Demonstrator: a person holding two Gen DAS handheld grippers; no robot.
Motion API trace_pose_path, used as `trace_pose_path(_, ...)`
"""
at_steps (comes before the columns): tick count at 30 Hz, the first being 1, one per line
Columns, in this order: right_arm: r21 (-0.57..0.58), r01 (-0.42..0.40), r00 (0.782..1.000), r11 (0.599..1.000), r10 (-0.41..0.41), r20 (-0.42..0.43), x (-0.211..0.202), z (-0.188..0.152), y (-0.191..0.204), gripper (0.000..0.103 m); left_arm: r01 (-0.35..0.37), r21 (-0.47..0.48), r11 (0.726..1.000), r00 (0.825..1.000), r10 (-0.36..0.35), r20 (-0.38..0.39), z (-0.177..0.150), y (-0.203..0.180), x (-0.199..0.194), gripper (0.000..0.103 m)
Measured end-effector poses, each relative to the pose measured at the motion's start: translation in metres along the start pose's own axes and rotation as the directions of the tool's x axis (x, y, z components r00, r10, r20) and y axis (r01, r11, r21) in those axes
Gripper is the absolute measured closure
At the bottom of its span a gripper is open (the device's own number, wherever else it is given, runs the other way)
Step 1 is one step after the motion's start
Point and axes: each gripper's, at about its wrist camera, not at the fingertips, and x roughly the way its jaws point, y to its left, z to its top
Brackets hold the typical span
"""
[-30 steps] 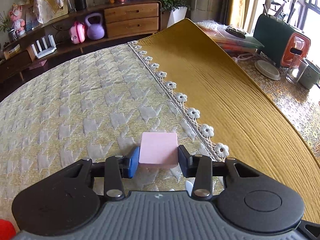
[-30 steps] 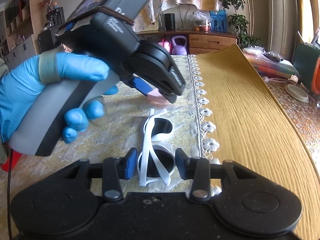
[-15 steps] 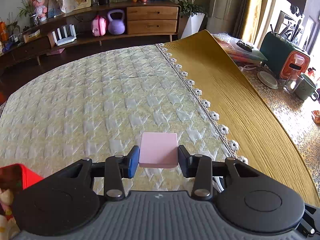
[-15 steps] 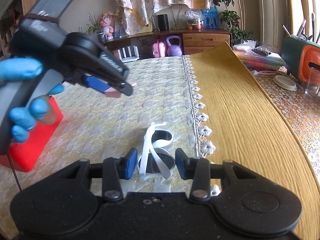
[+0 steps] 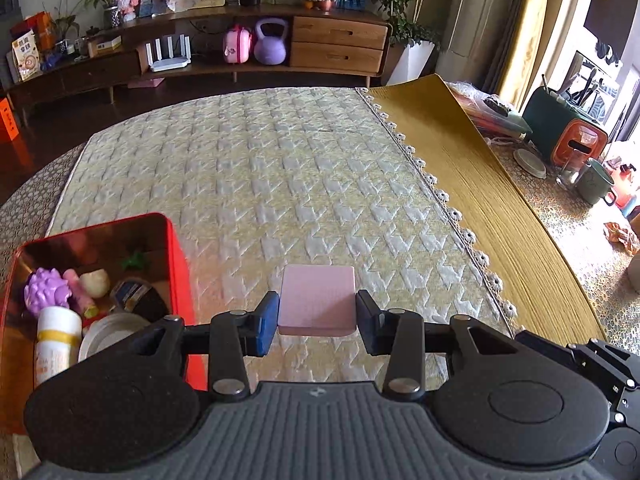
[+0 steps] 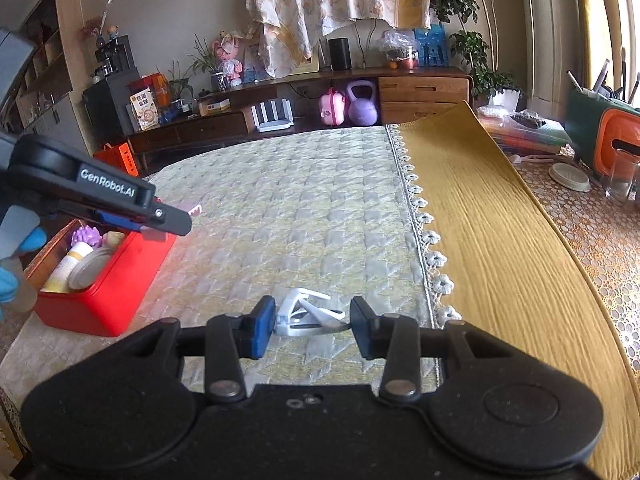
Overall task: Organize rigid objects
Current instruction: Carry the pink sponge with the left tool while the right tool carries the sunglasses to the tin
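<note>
Now, step: we carry the pink block (image 5: 317, 299) toward the red box (image 5: 176, 256) and lift the white sunglasses (image 6: 308, 316) off the cloth.
Left gripper (image 5: 317, 316): we see it clenched on the pink block, pads pressing both sides, block clear of the quilted cloth (image 5: 280, 168).
Right gripper (image 6: 313, 326): we see it gripping the folded white sunglasses by the frame, one temple arm sticking up.
Red box: at the left edge of the cloth, partly full; purple spiky ball (image 5: 47, 289), white bottle (image 5: 56, 340), round lid (image 5: 108, 332) inside.
How to do it well: we judge the block should hang over the free far corner before letting go, low, so it doesn't bounce off the bottle.
Risk: we think the sunglasses grip is thin; keep that hand level.
Spacing: both hands near the box could crowd; one at a time.
</note>
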Motion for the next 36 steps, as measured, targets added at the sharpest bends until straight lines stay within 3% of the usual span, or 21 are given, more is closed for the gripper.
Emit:
trace_pose_path(16, -0.072, -0.009, 1.0, 0.997, 0.01, 0.015, -0.016, 0.017, 0.044, 0.063, -0.015, -0.105, 0.994, 0.999, 0.019, 0.035, -0.024, 0.079, -0.053, 0.063)
trace_pose_path(25, -0.083, -0.089, 0.995, 0.993, 0.092, 0.031, -0.007, 0.054, 0.078, 0.063, -0.038, -0.144, 0.989, 0.999, 0.043, 0.033, -0.025, 0.123, -0.061, 0.063)
trace_pose_path(36, -0.166, -0.2, 0.972, 0.966, 0.217, 0.089, 0.023, 0.109, 0.145, 0.063, -0.103, -0.191, 0.976, 0.993, 0.113, 0.038, -0.023, 0.179, -0.063, 0.063)
